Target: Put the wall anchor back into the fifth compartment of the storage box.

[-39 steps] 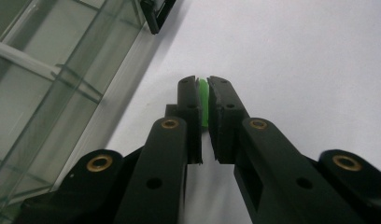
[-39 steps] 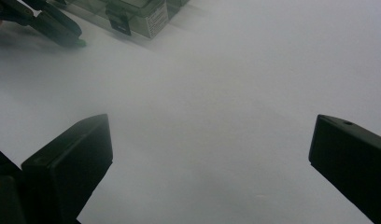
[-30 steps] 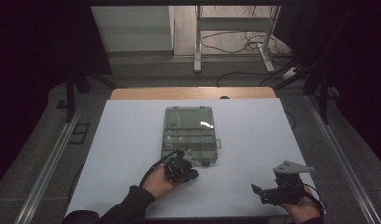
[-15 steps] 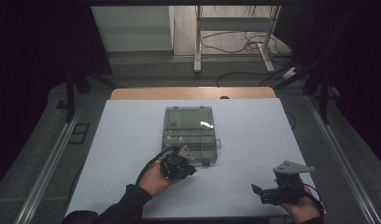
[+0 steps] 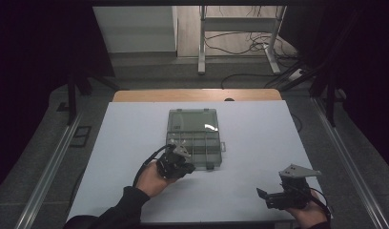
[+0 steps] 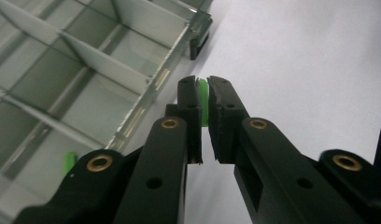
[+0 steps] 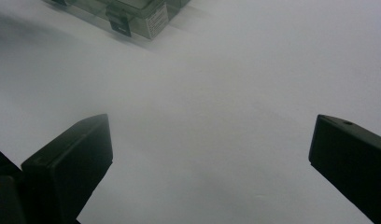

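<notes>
So the left gripper (image 6: 203, 100) has its jaws pinched tight on a small green piece (image 6: 203, 95) just off the near left corner of the clear compartment box (image 5: 195, 138) on the white table (image 5: 259, 143), while the right gripper (image 5: 278, 198) sits wide open and empty, well off to the box's near right.

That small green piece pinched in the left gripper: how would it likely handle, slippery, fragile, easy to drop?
The green piece looks thin and light, probably stiff plastic. The left gripper pinches just a sliver, so it might twist or slip out. Set in the open compartment box, it likely stays flat rather than rolling.
</notes>
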Action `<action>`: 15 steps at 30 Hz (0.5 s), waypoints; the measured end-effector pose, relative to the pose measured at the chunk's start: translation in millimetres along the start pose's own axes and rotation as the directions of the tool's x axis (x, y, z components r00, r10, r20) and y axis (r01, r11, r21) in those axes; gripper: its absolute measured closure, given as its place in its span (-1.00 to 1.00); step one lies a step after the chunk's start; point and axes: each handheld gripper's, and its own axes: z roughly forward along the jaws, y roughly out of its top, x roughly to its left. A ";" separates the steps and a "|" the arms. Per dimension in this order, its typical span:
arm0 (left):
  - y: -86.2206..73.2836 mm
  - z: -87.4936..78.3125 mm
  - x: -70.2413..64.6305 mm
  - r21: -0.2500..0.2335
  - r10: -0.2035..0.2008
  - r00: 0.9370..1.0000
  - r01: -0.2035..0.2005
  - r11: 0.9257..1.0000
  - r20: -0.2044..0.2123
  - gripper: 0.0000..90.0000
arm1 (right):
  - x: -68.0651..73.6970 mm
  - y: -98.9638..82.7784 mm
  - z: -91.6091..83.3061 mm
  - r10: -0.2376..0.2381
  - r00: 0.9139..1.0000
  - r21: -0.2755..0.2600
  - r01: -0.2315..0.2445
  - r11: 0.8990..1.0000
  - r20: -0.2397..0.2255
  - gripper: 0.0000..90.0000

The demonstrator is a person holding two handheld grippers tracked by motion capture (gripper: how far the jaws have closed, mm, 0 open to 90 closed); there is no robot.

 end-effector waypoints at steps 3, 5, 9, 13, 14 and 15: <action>-0.9 -4.7 3.2 -0.009 -0.006 1.000 0.005 1.000 -0.009 0.87 | 0.0 0.0 0.1 0.000 1.000 0.000 0.000 1.000 0.000 -1.00; -1.6 -7.9 5.5 -0.017 -0.015 1.000 0.014 1.000 -0.013 0.87 | 0.0 0.1 -0.1 -0.001 1.000 0.001 0.001 1.000 0.000 -1.00; -3.5 -14.0 9.9 -0.028 -0.032 0.999 0.031 0.999 -0.023 0.87 | 0.1 0.1 -0.1 -0.001 1.000 0.002 0.001 1.000 0.000 -1.00; -5.4 -18.9 14.5 -0.032 -0.046 0.998 0.045 0.998 -0.032 0.87 | 0.1 0.1 -0.1 -0.001 1.000 0.002 0.001 1.000 0.000 -1.00; -6.0 -20.0 15.6 -0.033 -0.050 0.998 0.049 0.998 -0.035 0.87 | 0.2 0.2 -0.1 -0.002 1.000 0.002 0.002 1.000 0.000 -1.00; -6.5 -21.2 16.8 -0.034 -0.053 0.998 0.052 0.998 -0.038 0.87 | 0.3 0.2 -0.1 -0.002 1.000 0.003 0.002 1.000 0.000 -1.00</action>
